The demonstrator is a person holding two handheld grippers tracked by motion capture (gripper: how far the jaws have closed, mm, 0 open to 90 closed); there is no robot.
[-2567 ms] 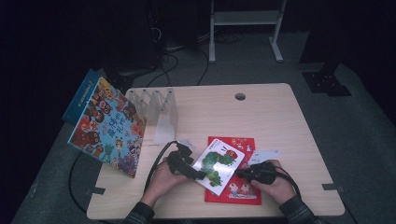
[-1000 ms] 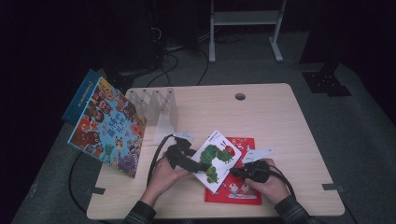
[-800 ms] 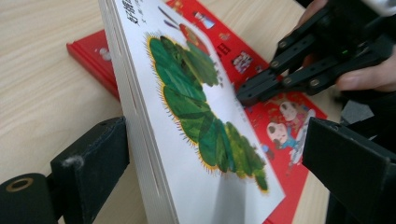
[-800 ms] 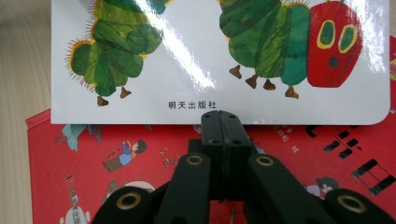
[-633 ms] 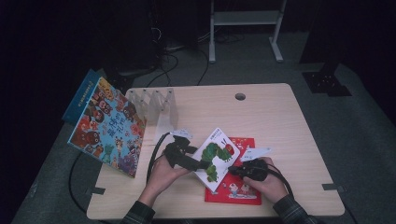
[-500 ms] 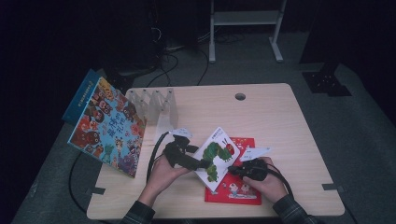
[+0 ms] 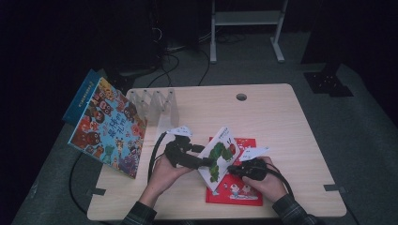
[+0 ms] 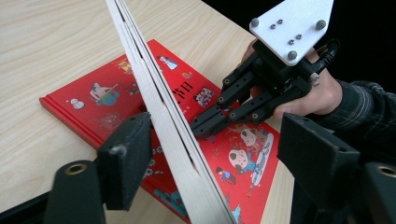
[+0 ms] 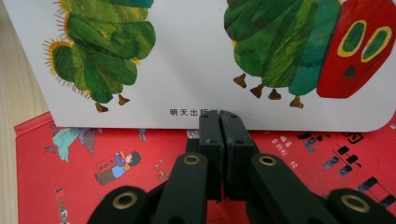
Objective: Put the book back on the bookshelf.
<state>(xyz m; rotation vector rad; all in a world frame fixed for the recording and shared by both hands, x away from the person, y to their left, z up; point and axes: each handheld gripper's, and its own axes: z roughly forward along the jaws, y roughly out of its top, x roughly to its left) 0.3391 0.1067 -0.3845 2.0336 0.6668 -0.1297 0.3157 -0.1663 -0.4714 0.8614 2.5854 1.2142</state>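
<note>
Caterpillar board book (image 7: pixel 219 157) tilted up off red picture book (image 7: pixel 244 187); right gripper (image 9: pixel 219 122), jaws pressed together, props its near edge; left gripper (image 8: pixel 205 154) straddles it wide; next, likely clamp and lift.

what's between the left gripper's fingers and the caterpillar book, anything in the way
Nothing visible. The caterpillar book is tilted up on edge, with its page edge already in the gap between the open left gripper fingers, above the red book. The shut right gripper props its lower edge from the far side.
</note>
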